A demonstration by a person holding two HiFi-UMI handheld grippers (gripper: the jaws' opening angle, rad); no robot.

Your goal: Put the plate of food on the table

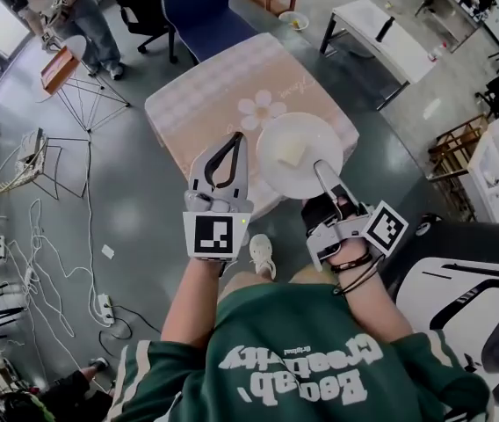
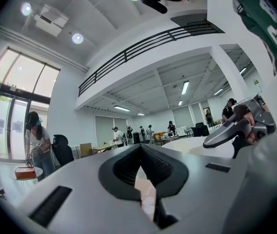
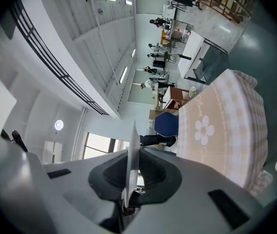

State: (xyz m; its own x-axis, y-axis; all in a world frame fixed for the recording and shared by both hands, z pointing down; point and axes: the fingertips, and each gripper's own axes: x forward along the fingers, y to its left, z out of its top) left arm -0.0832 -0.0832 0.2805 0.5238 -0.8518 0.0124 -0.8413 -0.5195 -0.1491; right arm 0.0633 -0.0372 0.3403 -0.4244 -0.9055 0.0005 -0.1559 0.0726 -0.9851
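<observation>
plate (image 1: 298, 148) of food, a pale piece (image 1: 291, 154) on it, is not yet set down: it hangs over the near edge of the cloth-covered tabletop (image 1: 201, 104), its rim clamped edge-on in the right claw (image 1: 319, 169). lowering and release remain, i judge. both arms reach forward, claws pointing level. the left claw (image 1: 235, 139), just beside the plate, is closed on nothing.

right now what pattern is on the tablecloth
The tablecloth is a pale pink check with a white flower printed on it; it shows best in the right gripper view.
</observation>
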